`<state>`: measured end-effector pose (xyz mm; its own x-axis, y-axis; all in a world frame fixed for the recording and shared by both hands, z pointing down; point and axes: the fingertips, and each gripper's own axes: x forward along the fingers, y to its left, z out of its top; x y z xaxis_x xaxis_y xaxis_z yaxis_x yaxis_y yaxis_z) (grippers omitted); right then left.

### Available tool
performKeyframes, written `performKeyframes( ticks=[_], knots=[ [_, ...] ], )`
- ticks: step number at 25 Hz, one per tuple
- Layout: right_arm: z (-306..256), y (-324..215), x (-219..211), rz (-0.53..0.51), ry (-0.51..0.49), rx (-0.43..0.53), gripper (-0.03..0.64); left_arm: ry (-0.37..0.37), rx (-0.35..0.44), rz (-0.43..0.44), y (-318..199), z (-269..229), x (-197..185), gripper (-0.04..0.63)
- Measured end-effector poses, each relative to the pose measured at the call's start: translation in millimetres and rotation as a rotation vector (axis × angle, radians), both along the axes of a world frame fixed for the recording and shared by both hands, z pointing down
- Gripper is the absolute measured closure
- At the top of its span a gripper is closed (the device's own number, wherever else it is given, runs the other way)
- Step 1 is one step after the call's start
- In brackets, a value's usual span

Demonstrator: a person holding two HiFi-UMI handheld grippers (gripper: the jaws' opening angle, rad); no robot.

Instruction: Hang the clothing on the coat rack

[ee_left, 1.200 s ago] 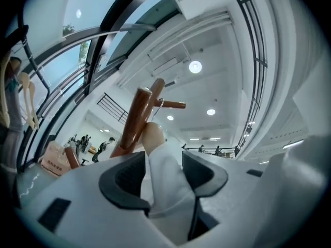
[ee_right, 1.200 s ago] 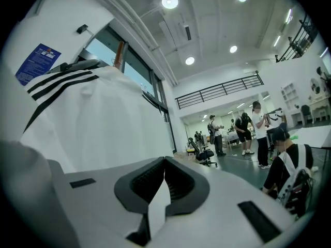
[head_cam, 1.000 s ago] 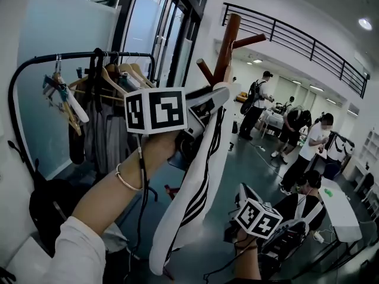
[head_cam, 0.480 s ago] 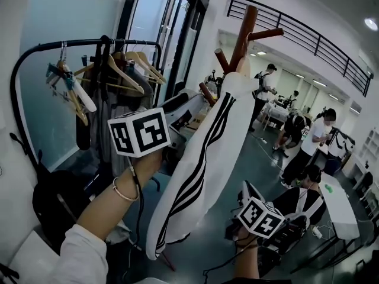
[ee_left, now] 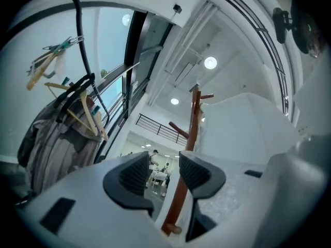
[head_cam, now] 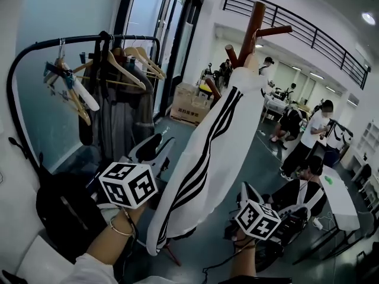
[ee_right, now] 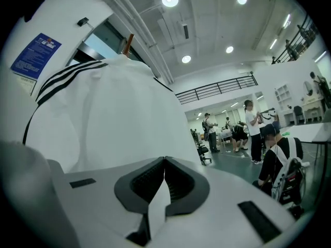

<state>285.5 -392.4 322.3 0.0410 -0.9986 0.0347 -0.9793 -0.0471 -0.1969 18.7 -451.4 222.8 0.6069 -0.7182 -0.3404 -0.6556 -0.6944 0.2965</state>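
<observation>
Bright hall w/ balcony railing

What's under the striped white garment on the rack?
The coat rack: its brown top and pegs stick out above the garment, and a leg shows below the hem. The post between, and whichever peg carries the garment, are covered.

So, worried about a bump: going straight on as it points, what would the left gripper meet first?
Probably the coat rack's brown pole, with the hung white garment just right of it. The left gripper, jaws closing on nothing, points there; depth is unclear.
</observation>
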Motion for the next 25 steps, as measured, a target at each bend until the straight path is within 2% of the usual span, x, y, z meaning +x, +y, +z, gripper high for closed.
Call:
performKeyframes(
  ticks=[5,10,18,25],
  knots=[
    [10,-1,-15,0.025,0.037,-0.010,0.594,0.014,-0.136,0.010,-12,52,-16,0.422],
    [31,10,-24,0.047,0.034,-0.043,0.594,-0.082,-0.253,-0.001,-10,107,-19,0.428],
    [74,21,-34,0.074,0.031,-0.095,0.594,-0.268,-0.256,-0.163,-2,173,-41,0.576],
    [99,36,-22,0.095,0.011,-0.129,0.594,-0.226,-0.333,-0.105,29,207,-51,0.586]
  ],
)
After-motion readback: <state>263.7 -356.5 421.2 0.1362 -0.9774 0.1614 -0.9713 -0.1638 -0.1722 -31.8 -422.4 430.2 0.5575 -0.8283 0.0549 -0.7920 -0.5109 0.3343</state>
